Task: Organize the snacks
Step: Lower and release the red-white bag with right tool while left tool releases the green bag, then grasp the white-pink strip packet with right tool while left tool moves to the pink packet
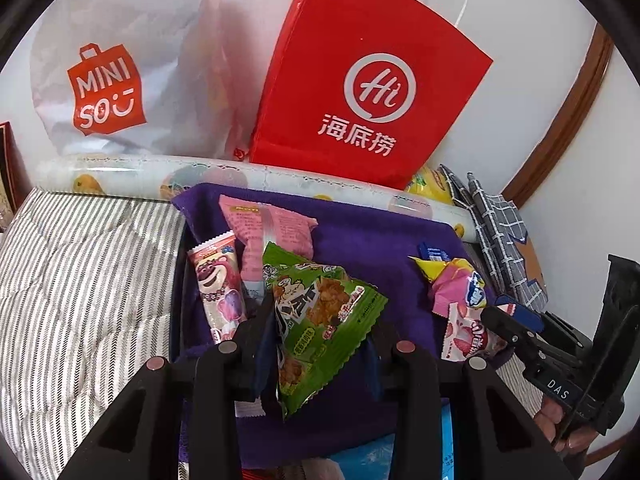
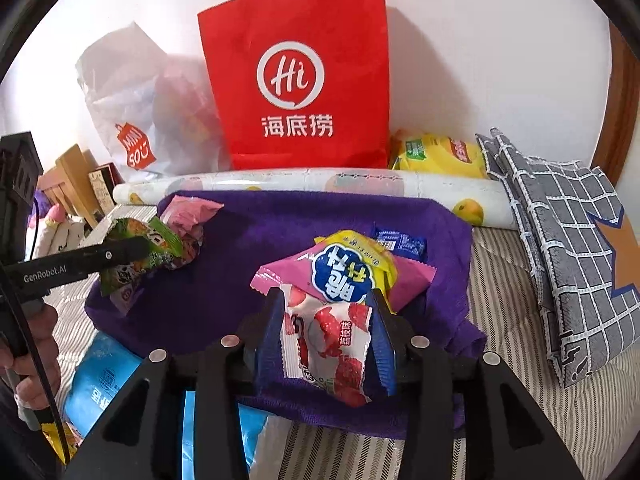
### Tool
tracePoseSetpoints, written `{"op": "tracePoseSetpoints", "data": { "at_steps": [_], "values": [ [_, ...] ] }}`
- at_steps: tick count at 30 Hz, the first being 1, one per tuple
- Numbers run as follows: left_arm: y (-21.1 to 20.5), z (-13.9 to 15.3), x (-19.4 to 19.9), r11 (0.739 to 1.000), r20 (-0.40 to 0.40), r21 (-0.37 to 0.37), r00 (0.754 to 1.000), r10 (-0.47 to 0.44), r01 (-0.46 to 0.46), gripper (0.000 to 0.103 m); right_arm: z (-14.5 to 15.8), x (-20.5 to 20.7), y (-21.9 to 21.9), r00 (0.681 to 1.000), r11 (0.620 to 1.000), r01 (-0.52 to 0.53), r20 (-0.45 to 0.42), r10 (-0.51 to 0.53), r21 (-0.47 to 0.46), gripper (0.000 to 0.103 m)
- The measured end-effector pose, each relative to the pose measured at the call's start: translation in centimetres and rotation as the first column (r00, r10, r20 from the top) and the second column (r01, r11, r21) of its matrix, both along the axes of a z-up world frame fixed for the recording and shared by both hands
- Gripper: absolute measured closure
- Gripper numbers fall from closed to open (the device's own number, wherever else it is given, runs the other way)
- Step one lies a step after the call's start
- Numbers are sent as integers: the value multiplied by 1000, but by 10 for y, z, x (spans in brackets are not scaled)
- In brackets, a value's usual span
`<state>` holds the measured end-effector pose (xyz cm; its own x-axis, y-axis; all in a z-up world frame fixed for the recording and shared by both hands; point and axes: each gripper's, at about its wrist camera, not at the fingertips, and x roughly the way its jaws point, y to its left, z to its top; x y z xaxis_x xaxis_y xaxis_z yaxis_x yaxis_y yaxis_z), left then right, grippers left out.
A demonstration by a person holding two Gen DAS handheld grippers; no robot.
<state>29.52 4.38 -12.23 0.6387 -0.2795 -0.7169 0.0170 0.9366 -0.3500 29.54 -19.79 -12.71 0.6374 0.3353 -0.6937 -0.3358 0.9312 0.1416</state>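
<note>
My left gripper [image 1: 320, 320] is shut on a green snack packet [image 1: 320, 320], held above a purple cloth [image 1: 360, 240]. Behind it lie a pink packet [image 1: 268, 232] and a pink bear-print packet [image 1: 218, 284]. My right gripper [image 2: 326, 312] is shut on a white-and-red strawberry candy packet [image 2: 328, 340] over the same purple cloth [image 2: 260, 248]. Beyond it lie a pink packet with a blue label [image 2: 344, 276], a yellow packet [image 2: 356, 240] and a small blue packet [image 2: 400, 242]. The right gripper also shows in the left wrist view [image 1: 500, 324]; the left gripper shows in the right wrist view [image 2: 132, 252].
A red paper bag [image 2: 296, 80] and a white MINISO plastic bag [image 2: 132, 120] stand against the wall. A rolled printed sheet [image 2: 304, 184] lies in front of them. A grey checked cloth [image 2: 568, 240], a yellow chip bag [image 2: 440, 156], light blue packets [image 2: 100, 392] and a striped bedcover [image 1: 80, 280] surround the cloth.
</note>
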Motion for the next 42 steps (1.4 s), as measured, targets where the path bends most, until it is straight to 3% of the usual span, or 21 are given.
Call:
{"op": "tracePoseSetpoints", "data": {
  "at_steps": [3, 6, 12, 16, 28, 36, 42],
  "values": [
    [-1, 0, 0, 1000, -2, -4, 1000, -2, 2, 64, 3, -1, -1, 1000, 1000, 9, 13, -9, 11, 57],
    [-2, 2, -1, 1000, 2, 8, 1000, -3, 3, 47, 3, -1, -2, 1000, 1000, 17, 17, -17, 14, 54],
    [-1, 10, -4, 1000, 44, 8, 999, -2, 1, 44, 3, -2, -1, 1000, 1000, 23, 16, -23, 8, 52],
    [1, 13, -5, 1000, 50, 1, 999, 2, -2, 43, 5, -2, 0, 999, 999, 36, 27, -35, -15, 35],
    [2, 28, -16, 1000, 81, -17, 996, -19, 21, 43, 24, -21, 2, 990, 997, 69, 123, -66, -20, 13],
    [10, 46, -28, 999, 102, -43, 995, -11, 16, 43, 48, -65, -7, 981, 988, 151, 122, -152, 15, 13],
    [8, 61, -50, 999, 105, 11, 993, -50, 49, 43, 60, -113, 2, 988, 989, 141, 57, -143, 40, 13]
  ]
}}
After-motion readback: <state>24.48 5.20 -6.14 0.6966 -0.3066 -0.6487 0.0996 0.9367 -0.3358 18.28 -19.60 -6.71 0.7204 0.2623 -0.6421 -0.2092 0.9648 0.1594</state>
